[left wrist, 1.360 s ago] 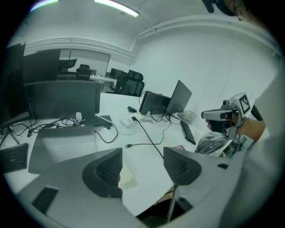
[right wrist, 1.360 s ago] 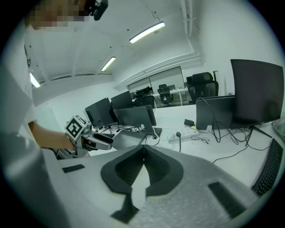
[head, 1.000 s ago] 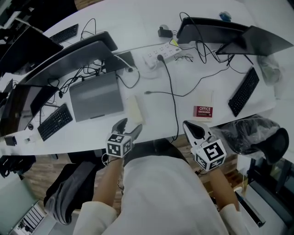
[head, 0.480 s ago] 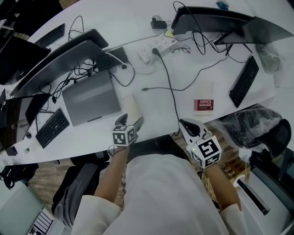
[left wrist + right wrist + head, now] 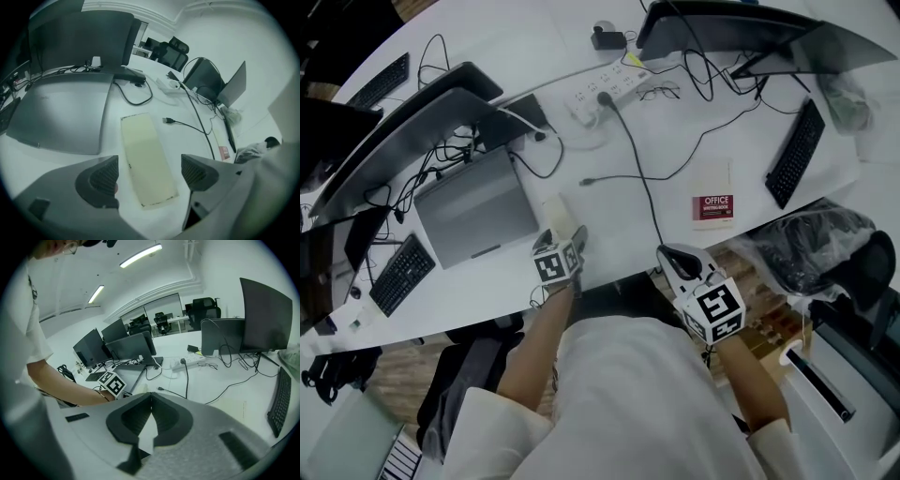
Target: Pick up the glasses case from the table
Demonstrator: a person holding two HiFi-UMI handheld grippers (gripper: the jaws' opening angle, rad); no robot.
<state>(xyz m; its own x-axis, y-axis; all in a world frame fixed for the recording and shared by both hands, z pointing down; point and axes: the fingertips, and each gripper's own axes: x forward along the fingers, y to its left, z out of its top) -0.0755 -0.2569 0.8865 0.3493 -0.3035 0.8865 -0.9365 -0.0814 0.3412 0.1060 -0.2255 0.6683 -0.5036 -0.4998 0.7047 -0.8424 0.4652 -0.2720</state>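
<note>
The glasses case [image 5: 560, 214] is a flat cream oblong lying on the white table [image 5: 609, 220], just right of a closed grey laptop. In the left gripper view the glasses case [image 5: 146, 159] runs lengthwise away between the two dark pads. My left gripper [image 5: 564, 237] hangs over its near end. Its jaws have just been opening and stand wide, one pad on each side of the case and neither touching it. My right gripper [image 5: 672, 259] is off the table's front edge, near a black cable. The right gripper [image 5: 151, 397] has its tips together and holds nothing.
The grey laptop [image 5: 478, 206] lies left of the case. A black cable [image 5: 639, 178] runs from the power strip [image 5: 598, 92] to the table's front edge. A red-and-white booklet [image 5: 713, 208], a keyboard [image 5: 795, 155], spectacles [image 5: 659, 92] and monitors fill the right and far side.
My left gripper has come down and forward over the case's near end, and its jaws have spread wider. My right gripper has sunk a little by the table edge.
</note>
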